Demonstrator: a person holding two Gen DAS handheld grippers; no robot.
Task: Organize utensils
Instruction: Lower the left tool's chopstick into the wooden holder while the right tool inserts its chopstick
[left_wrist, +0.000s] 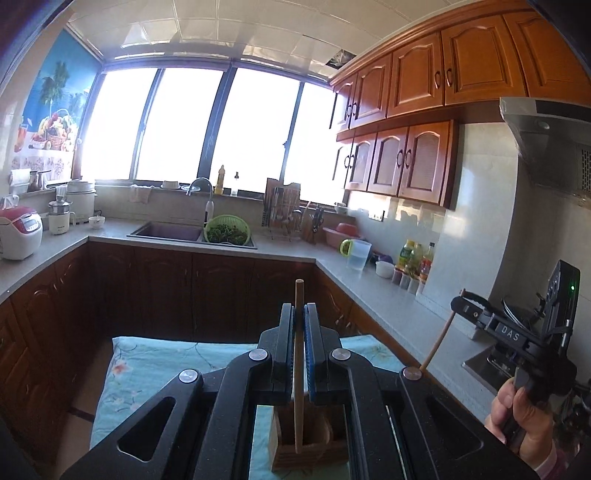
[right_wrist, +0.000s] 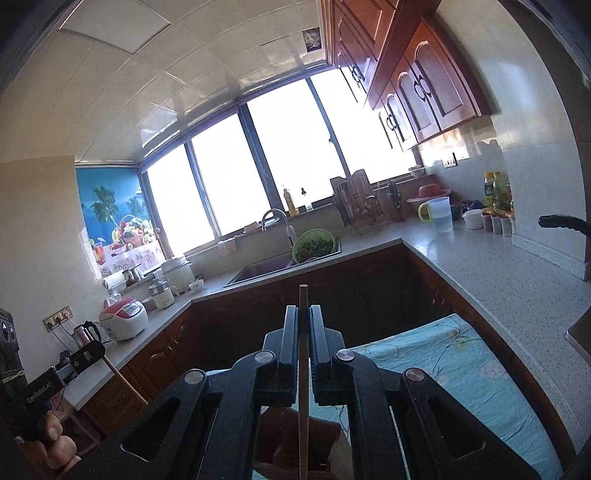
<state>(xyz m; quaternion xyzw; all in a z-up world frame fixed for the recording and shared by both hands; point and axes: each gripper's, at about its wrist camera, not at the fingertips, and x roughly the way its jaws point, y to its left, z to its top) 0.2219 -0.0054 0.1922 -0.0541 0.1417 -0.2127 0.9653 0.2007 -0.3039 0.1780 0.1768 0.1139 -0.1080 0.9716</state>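
Chopsticks, one per gripper. Left gripper (left_wrist: 299, 347) has its fingers (left_wrist: 286, 332) clamped on a wooden chopstick (left_wrist: 298, 369) held upright, lower end down inside the wooden holder (left_wrist: 310, 443) directly below; looks like a vertical drop-in, mid-insertion or about to let go. Right gripper (right_wrist: 303, 343) is likewise closed on its own chopstick (right_wrist: 303, 387), also vertical, tip near or inside the same holder (right_wrist: 295, 443); can't tell if it touches the bottom. From the left view the right gripper (left_wrist: 458, 304) sits off to the side with the stick hanging slanted below its fingers. Vertical hold probably chosen so the sticks slide straight into the narrow slots.

Holder stands on a floral blue cloth (left_wrist: 147, 369) covering the table. Other utensils not visible here.

Farther off: grey counter (left_wrist: 369, 291) with a jug (left_wrist: 356, 254) and bottles (left_wrist: 415, 258), sink (left_wrist: 170, 232) holding a green colander (left_wrist: 227, 230), dish rack (left_wrist: 280, 210), rice cooker (left_wrist: 18, 232), bright windows behind.

Risk guess: releasing too high lets a stick tip out or knock the holder.
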